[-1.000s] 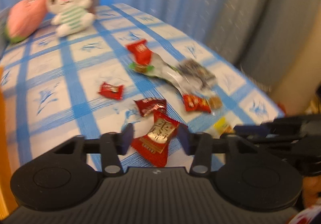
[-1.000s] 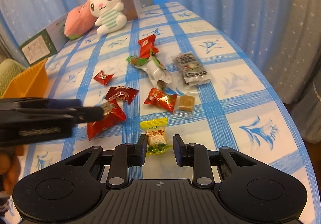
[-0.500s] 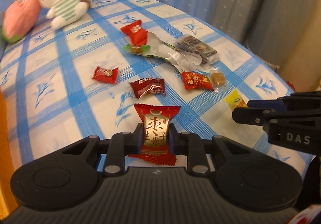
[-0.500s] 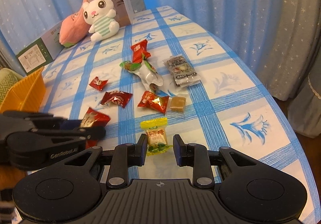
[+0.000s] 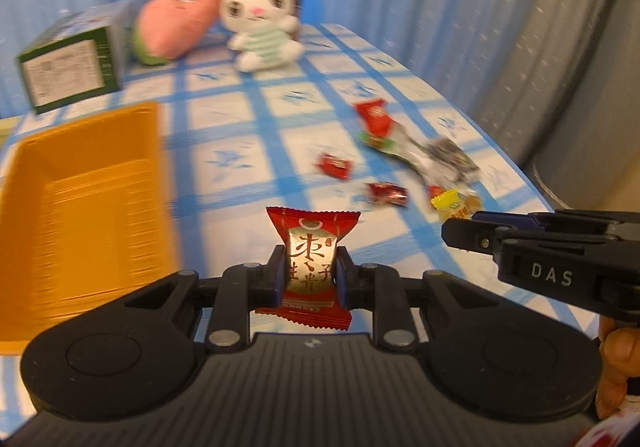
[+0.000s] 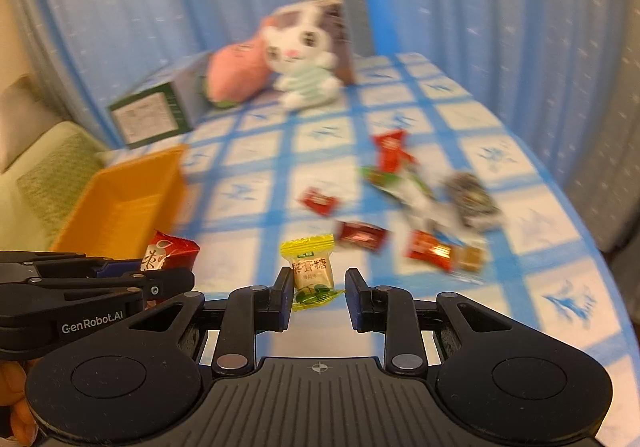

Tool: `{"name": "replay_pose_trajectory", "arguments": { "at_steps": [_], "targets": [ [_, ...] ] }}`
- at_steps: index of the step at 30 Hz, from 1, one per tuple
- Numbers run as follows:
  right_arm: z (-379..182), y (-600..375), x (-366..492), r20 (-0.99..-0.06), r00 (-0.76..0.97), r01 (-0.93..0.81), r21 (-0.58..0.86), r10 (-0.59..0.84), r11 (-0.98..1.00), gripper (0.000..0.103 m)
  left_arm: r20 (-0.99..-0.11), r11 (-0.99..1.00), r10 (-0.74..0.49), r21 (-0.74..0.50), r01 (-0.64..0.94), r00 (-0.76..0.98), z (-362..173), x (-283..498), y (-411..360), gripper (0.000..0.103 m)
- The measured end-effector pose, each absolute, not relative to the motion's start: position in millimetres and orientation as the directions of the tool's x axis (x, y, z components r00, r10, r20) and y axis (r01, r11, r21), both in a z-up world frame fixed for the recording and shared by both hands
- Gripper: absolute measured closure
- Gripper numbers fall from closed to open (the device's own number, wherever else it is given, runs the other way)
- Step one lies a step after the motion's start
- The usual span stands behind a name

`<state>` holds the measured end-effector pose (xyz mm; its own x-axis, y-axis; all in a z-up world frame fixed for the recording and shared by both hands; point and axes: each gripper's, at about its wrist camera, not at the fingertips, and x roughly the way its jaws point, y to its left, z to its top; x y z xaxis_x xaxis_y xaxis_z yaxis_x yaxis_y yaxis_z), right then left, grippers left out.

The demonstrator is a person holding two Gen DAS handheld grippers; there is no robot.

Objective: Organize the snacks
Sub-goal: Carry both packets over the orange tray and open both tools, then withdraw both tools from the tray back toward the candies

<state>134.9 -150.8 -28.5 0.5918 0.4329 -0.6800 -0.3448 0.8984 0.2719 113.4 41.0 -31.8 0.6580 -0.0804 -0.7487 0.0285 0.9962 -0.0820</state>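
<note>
Both candies are off the cloth now. A sec ago my left gripper (image 5: 308, 279) stood open around the red-and-gold candy (image 5: 310, 259) on the table; now its jaws are clamped on the wrapper's middle & it's up in the air, the orange tray (image 5: 86, 207) newly in view at near left. My right gripper (image 6: 316, 297) has the yellow candy (image 6: 310, 271), same as before: the left pad touches it, but there's a gap on the right side, so I judge it's pinched lower down, can't fully see. It has lifted too.

Meaning: pick-up looks done on both sides; next is prob. the carry left to the tray, which looks empty as far as I can see.

The rest of the snacks (image 6: 362, 237) lie scattered on the blue-check tablecloth (image 6: 552, 299), right of centre, blurred.

Writing: red wrapper has Chinese chars, looks like 枣 / 贵子, not sure. Yellow one reads approx. 梨膏糖. Gripper bodies: "DAS" on right, "GenRobot.AI" on left. Label on the green box (image 5: 72, 63) at far left is too blurred.
</note>
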Motion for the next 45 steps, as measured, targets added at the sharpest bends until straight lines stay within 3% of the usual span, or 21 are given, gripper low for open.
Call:
{"name": "replay_pose_trajectory", "arguments": {
  "at_steps": [18,31,45],
  "targets": [
    [-3,16,127,-0.646,0.467,-0.565,0.308,0.604,0.765,0.075,-0.753,0.979,0.095,-0.05,-0.2,0.652,-6,66,203,0.081],
    [-23,45,143,-0.685,0.43,-0.552,0.317,0.588,0.772,0.075,-0.769,0.975,0.081,-0.071,-0.21,0.635,-24,81,228,0.081],
    [-25,47,147,-0.69,0.428,-0.544,0.32,0.584,0.776,0.075,-0.766,0.964,0.109,-0.076,-0.257,0.634,-25,77,242,0.074]
  ]
}}
